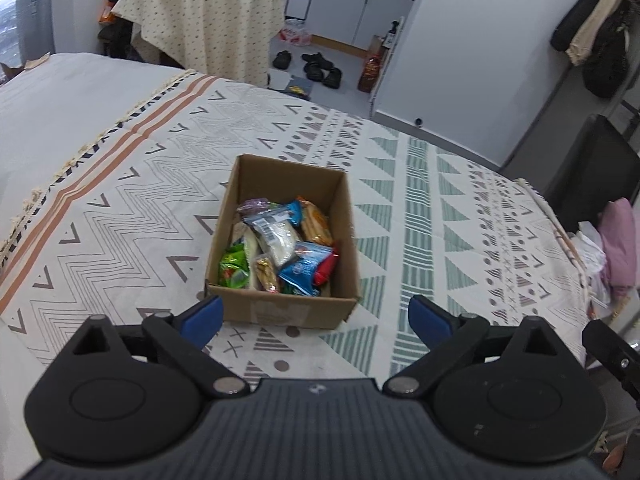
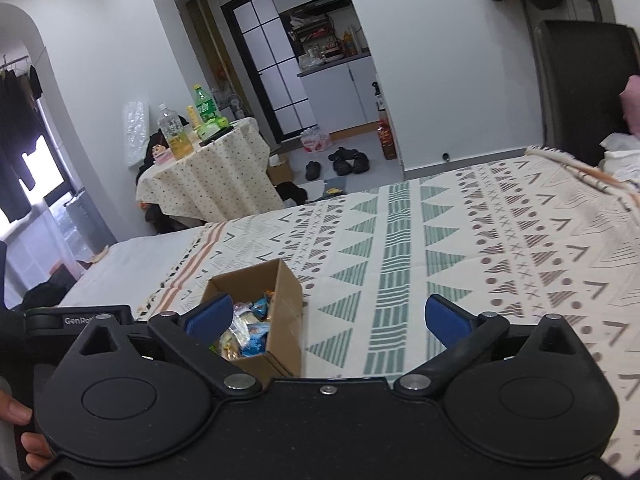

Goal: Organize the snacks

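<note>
A brown cardboard box (image 1: 280,308) stands on the patterned cloth and holds several wrapped snacks (image 1: 280,248) in green, blue, red and clear packets. My left gripper (image 1: 316,316) is open and empty, held just in front of the box's near wall. My right gripper (image 2: 328,316) is open and empty, to the right of the box (image 2: 288,300), whose snacks (image 2: 250,330) show behind the left blue pad (image 2: 210,316).
The patterned cloth (image 1: 420,220) covers a bed with white sheet (image 1: 60,92) at the left. A round table (image 1: 208,16) with bottles stands beyond. Shoes (image 1: 320,66) lie on the floor. A black chair (image 2: 580,80) and pink clothes (image 1: 618,240) are at the right.
</note>
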